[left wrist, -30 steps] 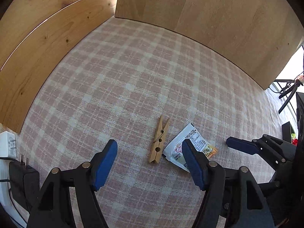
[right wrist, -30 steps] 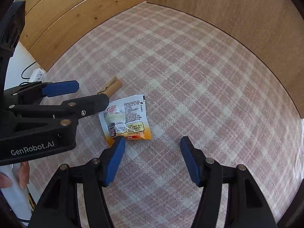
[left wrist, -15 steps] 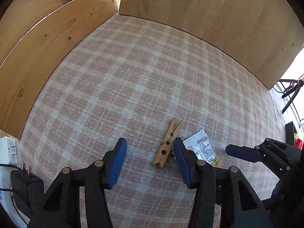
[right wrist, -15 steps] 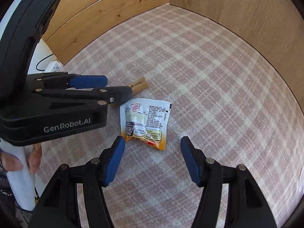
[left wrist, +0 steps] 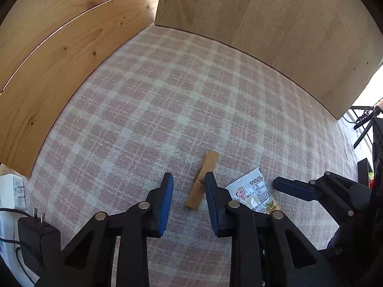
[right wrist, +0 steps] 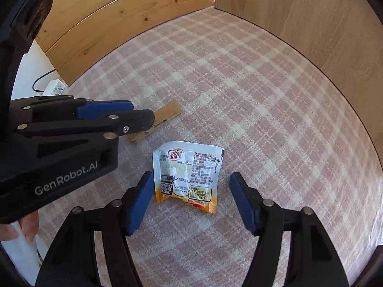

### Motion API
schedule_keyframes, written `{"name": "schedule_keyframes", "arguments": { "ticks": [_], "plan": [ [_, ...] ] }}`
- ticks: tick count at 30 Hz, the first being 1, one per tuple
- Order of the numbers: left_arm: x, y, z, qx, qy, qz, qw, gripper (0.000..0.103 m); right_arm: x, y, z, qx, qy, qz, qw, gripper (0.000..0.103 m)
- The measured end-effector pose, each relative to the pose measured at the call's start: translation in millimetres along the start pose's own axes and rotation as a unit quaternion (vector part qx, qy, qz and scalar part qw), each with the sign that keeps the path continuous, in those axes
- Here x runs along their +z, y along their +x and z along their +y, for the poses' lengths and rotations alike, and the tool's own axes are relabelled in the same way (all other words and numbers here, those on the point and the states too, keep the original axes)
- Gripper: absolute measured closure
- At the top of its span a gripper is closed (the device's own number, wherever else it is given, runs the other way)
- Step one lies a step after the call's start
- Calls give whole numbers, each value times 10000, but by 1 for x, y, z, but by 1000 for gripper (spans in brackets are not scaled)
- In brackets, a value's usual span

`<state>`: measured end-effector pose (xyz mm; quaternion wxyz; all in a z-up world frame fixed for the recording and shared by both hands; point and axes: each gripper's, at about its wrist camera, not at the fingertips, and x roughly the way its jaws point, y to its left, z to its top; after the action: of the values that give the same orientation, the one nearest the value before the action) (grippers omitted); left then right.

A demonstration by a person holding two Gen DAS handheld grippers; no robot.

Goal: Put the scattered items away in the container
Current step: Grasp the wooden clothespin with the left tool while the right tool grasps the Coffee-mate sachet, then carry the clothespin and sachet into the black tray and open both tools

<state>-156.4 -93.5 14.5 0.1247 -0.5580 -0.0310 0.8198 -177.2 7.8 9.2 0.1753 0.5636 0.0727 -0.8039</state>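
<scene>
From the left wrist view, the left gripper (left wrist: 188, 192) points steeply down at a pink plaid cloth (left wrist: 155, 110) that covers the desk, with wooden boards (left wrist: 59, 55) standing along its far and left edges. A wooden clothespin (left wrist: 203, 179) lies flat on the cloth between the two blue pads. The jaws have just been closing around it; the right pad looks to be at or against the pin's side, but a clear gap remains on the left, so it is not pinched yet. Just to the right of the pin lies a creamer sachet (left wrist: 253, 192), and past that the right gripper (left wrist: 296, 187) reaches in from the right edge. A white power strip (left wrist: 10, 191) and a black plug (left wrist: 36, 232) sit off the cloth's near left corner.

From the right wrist view, the right gripper (right wrist: 191, 201) hangs wide open with the creamer sachet (right wrist: 189, 177) lying flat between its pads, touched by neither. The left gripper (right wrist: 134, 114) crosses in from the left over the clothespin (right wrist: 165, 114). A bit of the person's hand (right wrist: 26, 224) shows at the lower left.

No container appears in either view, and both items are on the cloth, so nothing seems to be tidied yet. Both grasps and both trips to the container are left.
</scene>
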Motion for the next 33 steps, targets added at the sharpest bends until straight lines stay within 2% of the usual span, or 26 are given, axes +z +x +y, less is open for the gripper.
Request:
{"name": "schedule_keyframes", "arguments": {
  "ticks": [2, 5, 6, 8, 13, 15, 16, 17, 24, 29, 31, 32, 33],
  "plan": [
    [-3, 0, -1, -14, 2, -11, 10000, 80, 1, 0, -1, -48, -4, 18, 10000, 39],
    [-8, 0, -5, -17, -10, -36, 10000, 80, -2, -2, 0, -229, -176, 24, 9996, 49],
    [-9, 0, -7, -17, -35, -34, 10000, 79, -4, -3, 0, -255, -239, 25, 9994, 51],
    [-14, 5, -10, -96, -39, 99, 9999, 67, -6, -5, -3, -259, -264, 42, 9993, 53],
    [-26, 8, -30, 116, 347, 83, 9993, 66, -7, -10, -17, -321, -143, 104, 9993, 65],
    [-28, 9, -35, 177, 317, 54, 9993, 71, -7, -11, -22, -296, -121, 116, 9994, 66],
    [-28, 9, -37, 172, 267, 64, 9995, 87, -6, -12, -24, -313, -102, 112, 9994, 67],
    [-29, 10, -36, 137, 205, 87, 9997, 93, -6, -13, -26, -341, -73, 103, 9993, 68],
    [-42, -2, -34, -10, -8, 12, 10000, 93, -8, -32, -43, -221, 190, -55, 9996, 68],
    [-54, -34, -48, -95, 24, -189, 9998, 93, -17, -72, -61, -242, 393, -349, 9983, 69],
    [-60, -50, -61, -121, 96, -273, 9995, 93, -29, -96, -66, -266, 549, -504, 9969, 69],
    [-64, -59, -68, -156, 132, -316, 9993, 93, -41, -109, -53, -271, 655, -581, 9958, 69],
    [-68, -69, -77, -197, 182, -361, 9990, 93, -65, -127, -58, -251, 777, -661, 9945, 68]
  ]
}}
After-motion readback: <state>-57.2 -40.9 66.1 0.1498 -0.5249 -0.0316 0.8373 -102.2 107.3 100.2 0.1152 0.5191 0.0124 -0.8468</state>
